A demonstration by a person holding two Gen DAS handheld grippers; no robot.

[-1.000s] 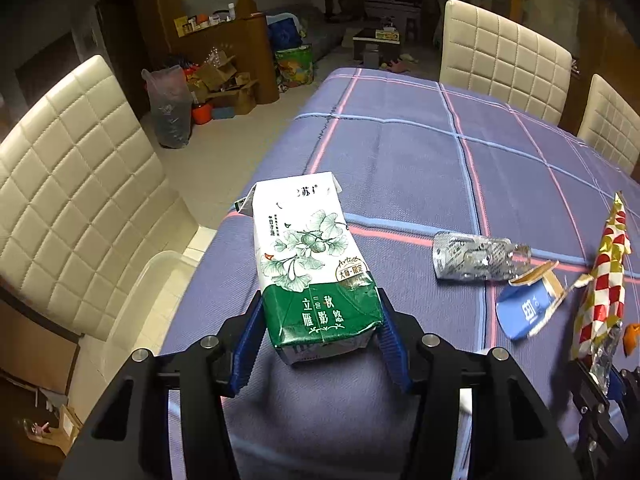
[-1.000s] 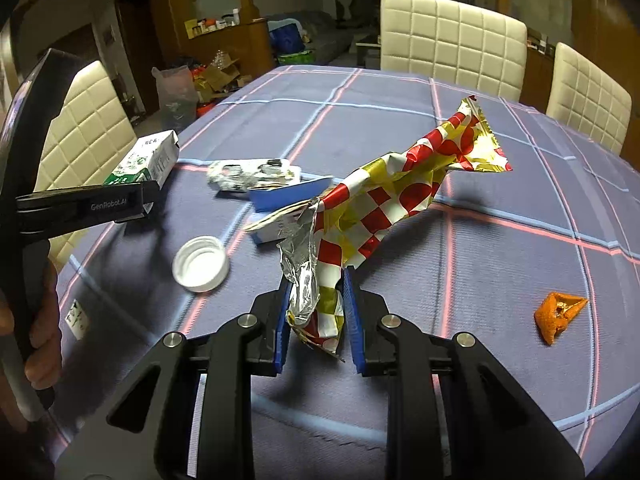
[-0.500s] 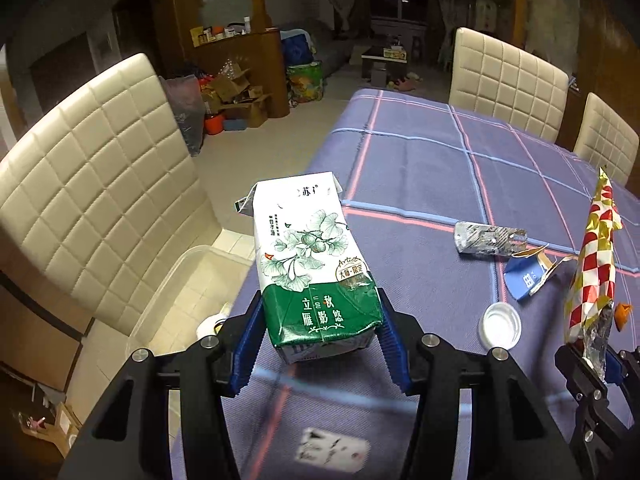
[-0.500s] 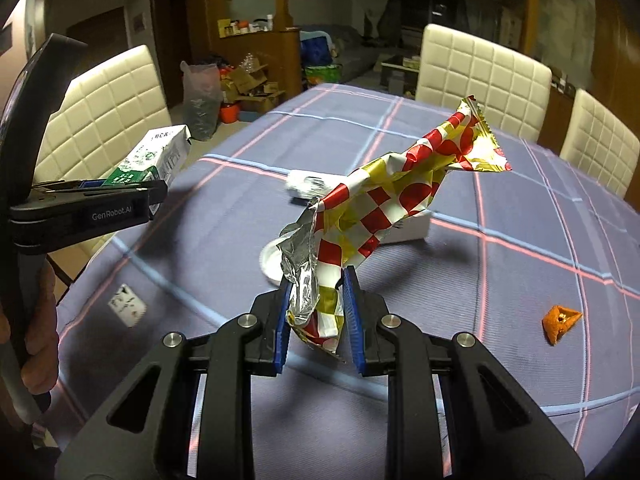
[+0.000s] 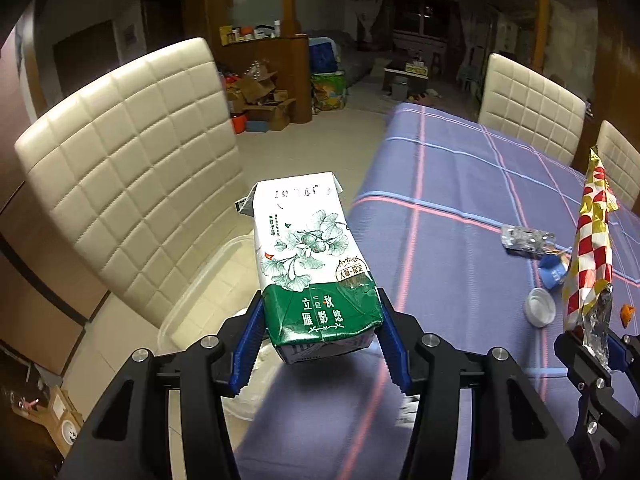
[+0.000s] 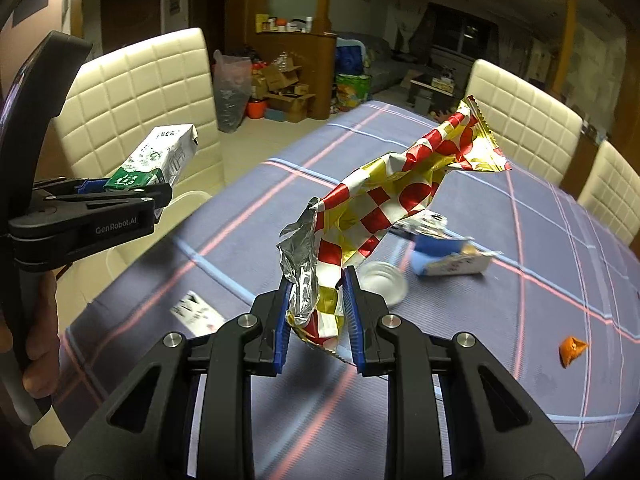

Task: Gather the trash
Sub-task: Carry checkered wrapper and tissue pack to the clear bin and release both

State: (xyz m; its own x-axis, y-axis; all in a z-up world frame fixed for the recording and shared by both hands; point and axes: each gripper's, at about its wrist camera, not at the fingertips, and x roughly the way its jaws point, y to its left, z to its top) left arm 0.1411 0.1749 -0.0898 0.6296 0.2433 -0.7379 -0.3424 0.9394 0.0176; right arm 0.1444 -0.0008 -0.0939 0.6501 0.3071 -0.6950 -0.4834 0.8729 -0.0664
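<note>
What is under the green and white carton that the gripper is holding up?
Below the milk carton, held by the left gripper, sits a clear plastic bin on the floor beside the table edge. The carton and gripper cover most of the bin's inside.

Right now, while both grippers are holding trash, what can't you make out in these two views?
- Clear bin beside the table, left wrist view: milk carton and left gripper cover most of it; contents hidden.
- Small label on the tablecloth, right wrist view: blurred, print unreadable.
- Silver packet, right wrist view: mostly behind the checkered wrapper held by the right gripper.
- Orange scrap: too small to identify.
</note>
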